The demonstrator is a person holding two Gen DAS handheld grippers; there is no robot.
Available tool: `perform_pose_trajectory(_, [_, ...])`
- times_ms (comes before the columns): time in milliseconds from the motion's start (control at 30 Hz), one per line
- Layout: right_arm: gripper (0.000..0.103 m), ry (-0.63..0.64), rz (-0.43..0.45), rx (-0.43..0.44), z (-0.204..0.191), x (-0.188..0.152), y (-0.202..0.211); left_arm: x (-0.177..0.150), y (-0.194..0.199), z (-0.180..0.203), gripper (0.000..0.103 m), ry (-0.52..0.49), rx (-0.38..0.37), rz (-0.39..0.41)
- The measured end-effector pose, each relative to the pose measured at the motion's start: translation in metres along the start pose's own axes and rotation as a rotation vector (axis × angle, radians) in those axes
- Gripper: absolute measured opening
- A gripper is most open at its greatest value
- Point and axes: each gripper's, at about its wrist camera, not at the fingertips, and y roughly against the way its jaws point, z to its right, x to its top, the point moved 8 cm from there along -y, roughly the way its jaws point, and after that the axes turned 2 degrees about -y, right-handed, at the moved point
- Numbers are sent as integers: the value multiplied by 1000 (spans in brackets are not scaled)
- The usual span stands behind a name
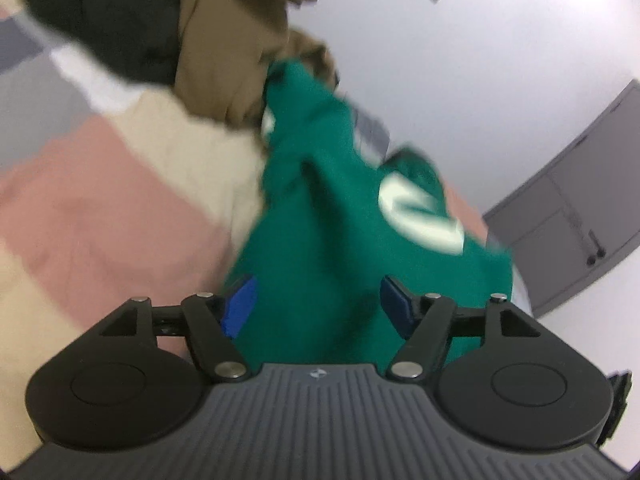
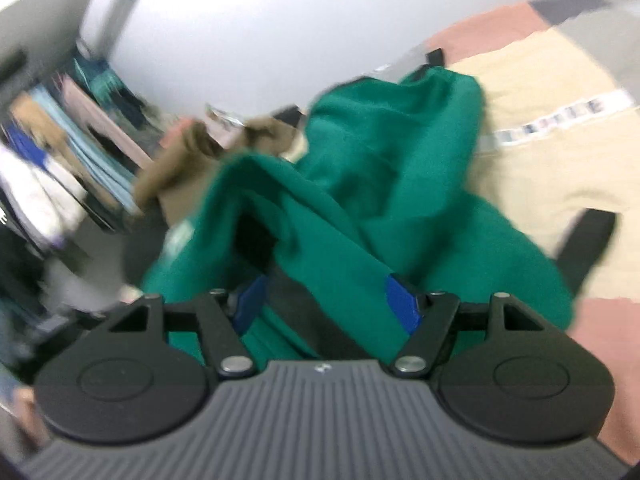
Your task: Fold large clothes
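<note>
A large green garment (image 1: 340, 208) with white lettering lies crumpled on a bed cover of pink, cream and grey patches (image 1: 100, 208). My left gripper (image 1: 318, 308) hovers over its near edge, blue pads (image 1: 240, 308) wide apart, with green cloth showing between them but not pinched. In the right wrist view the same green garment (image 2: 380, 184) is heaped in folds. My right gripper (image 2: 326, 304) stands open over a fold, and its pads (image 2: 402, 304) are not pressing on the cloth. Both views are blurred.
A brown garment (image 1: 232, 52) and a black one (image 1: 112, 20) lie beyond the green one. A grey cabinet (image 1: 580, 208) stands by the white wall. Hanging clothes (image 2: 60, 160) fill the left of the right wrist view. A black object (image 2: 588, 240) lies on the cream cover (image 2: 560, 152).
</note>
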Motion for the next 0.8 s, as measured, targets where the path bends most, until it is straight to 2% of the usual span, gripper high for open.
perform_pose_trajectory(133, [69, 103, -53, -48, -5, -16, -21, -33, -4, -1, 78, 47, 27, -89])
perform_pose_trajectory(200, [69, 179, -86, -94, -9, -25, -39, -46, -8, -1, 85, 67, 33, -136])
perform_pose_trajectory(233, [69, 217, -112, -113, -9, -30, -49, -53, -11, -1, 85, 76, 33, -156])
perform_pose_trajectory(267, [64, 235, -125, -127, -7, -36, -56, -59, -13, 1, 85, 80, 23, -178])
perform_pose_trajectory(300, [48, 240, -127, -140, -5, -38, -61, -66, -16, 4, 85, 82, 3, -202])
perform_pose_trajectory(333, [38, 239, -128, -152, 1, -40, -63, -71, -19, 7, 85, 88, -18, -228])
perform_pose_trajectory(367, [23, 230, -122, -166, 4, -38, -62, -77, -22, 8, 85, 100, -27, -250])
perform_pose_trajectory(400, [14, 211, -99, -163, 6, -33, -58, -84, -25, 9, 85, 104, -19, -271])
perform_pose_trajectory(467, [9, 192, -43, -135, 3, -19, -45, -95, -30, 9, 85, 89, 8, -303])
perform_pose_trajectory(667, [8, 157, 215, -50, -5, 35, 17, -111, -38, 21, 87, 38, 25, -344])
perform_pose_trajectory(800, [8, 164, 323, -121, 10, 59, 33, -121, -45, 31, 84, -35, 61, -340])
